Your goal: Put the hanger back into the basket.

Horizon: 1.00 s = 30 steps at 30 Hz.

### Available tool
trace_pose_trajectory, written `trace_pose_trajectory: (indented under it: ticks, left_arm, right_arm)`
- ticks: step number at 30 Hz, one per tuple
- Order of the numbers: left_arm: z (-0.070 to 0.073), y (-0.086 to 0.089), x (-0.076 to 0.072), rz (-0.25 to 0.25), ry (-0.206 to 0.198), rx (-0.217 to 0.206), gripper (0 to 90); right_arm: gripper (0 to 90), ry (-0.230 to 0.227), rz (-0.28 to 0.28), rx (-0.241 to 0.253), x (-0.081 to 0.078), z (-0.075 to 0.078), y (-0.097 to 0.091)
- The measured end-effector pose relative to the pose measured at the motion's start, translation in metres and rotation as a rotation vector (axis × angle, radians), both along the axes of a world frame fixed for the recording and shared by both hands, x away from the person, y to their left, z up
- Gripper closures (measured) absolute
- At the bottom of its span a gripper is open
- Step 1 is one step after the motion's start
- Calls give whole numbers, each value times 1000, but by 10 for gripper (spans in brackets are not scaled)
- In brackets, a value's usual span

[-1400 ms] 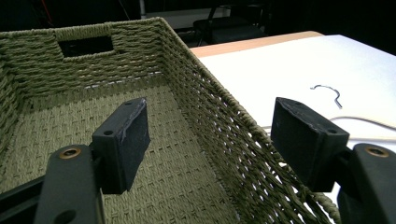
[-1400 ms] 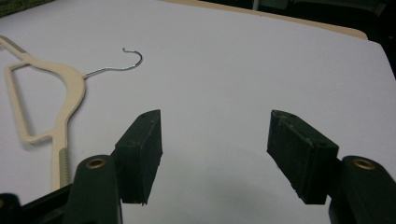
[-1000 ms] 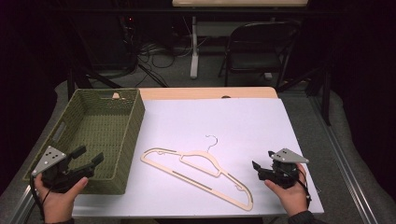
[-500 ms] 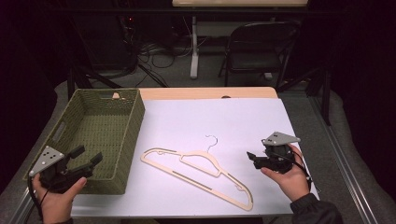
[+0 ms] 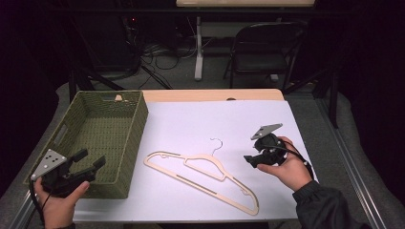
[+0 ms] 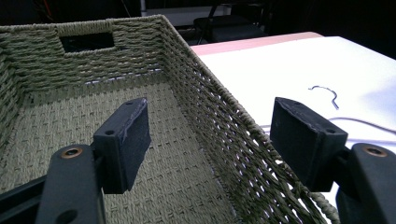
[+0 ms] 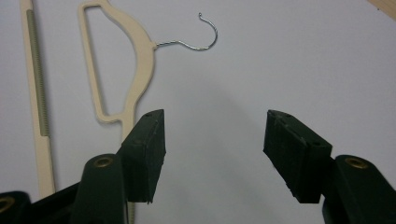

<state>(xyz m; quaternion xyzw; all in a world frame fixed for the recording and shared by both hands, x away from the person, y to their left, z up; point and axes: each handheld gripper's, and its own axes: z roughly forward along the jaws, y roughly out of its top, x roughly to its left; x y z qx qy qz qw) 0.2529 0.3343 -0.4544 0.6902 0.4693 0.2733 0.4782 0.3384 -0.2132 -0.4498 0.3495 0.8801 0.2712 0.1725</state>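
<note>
Both tongs are released and empty: left tongs (image 5: 90,165) over the basket (image 5: 131,143) rim, right tongs (image 5: 253,159) beside the hanger (image 5: 205,168), which lies flat on the white surface (image 5: 191,124). Recommended: lower the right tongs squarely astride the hanger neck before clenching.

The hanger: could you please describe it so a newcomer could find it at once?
Start from the white sheet on the table, right of the green basket. The hanger lies flat near the front edge, between the two grippers. It is cream, with a thin metal hook pointing away from the person.
</note>
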Motion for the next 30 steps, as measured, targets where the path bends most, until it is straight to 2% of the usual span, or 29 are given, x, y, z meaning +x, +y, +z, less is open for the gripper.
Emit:
trace_pose_trajectory:
  ticks: [1, 2, 3, 5, 7, 8, 9, 11, 12, 14, 16, 21, 22, 26, 29, 30]
  left_arm:
    - [0, 0, 0, -2, 1, -1, 287]
    - [0, 0, 0, -2, 1, -1, 287]
    - [-1, -1, 1, -2, 2, -1, 288]
    - [-1, -1, 1, -4, 4, 1, 289]
    - [0, -1, 1, -4, 3, 2, 289]
    - [0, -2, 1, -5, 3, 2, 290]
    - [0, -2, 1, -5, 2, 2, 290]
    - [0, -2, 0, -5, 2, 1, 293]
    - [0, -1, 0, -6, 2, 1, 293]
    - [0, -1, 1, -7, 3, 0, 293]
    - [-1, -1, 1, -8, 4, -1, 294]
    - [-1, -2, 1, -9, 8, 0, 295]
    - [-1, -2, 1, -9, 8, 1, 295]
    - [-1, -2, 1, -9, 8, 1, 295]
    - [-1, -2, 1, -9, 7, -1, 294]
    - [-1, -2, 1, -9, 7, 0, 295]
  right_arm:
    - [380, 24, 0, -30, 3, 3, 4]
    - [380, 24, 0, -30, 3, 3, 4]
    - [392, 50, 2, -33, 6, 6, 7]
    - [418, 57, 18, -52, 10, 8, 11]
    - [436, 62, 29, -46, 12, 9, 13]
    - [503, 89, 45, -61, 14, 10, 18]
    - [503, 89, 45, -61, 14, 10, 18]
    - [507, 119, 74, -62, 16, 10, 25]
    - [505, 143, 93, -87, 17, 9, 31]
    - [499, 159, 104, -92, 18, 7, 38]
    - [497, 168, 115, -111, 20, 6, 45]
    - [502, 180, 136, -95, 23, 1, 57]
    - [501, 183, 135, -112, 24, 0, 64]
    - [491, 185, 158, -112, 27, -3, 77]
    - [484, 167, 172, -97, 29, -6, 84]
    - [486, 187, 186, -101, 31, -7, 91]
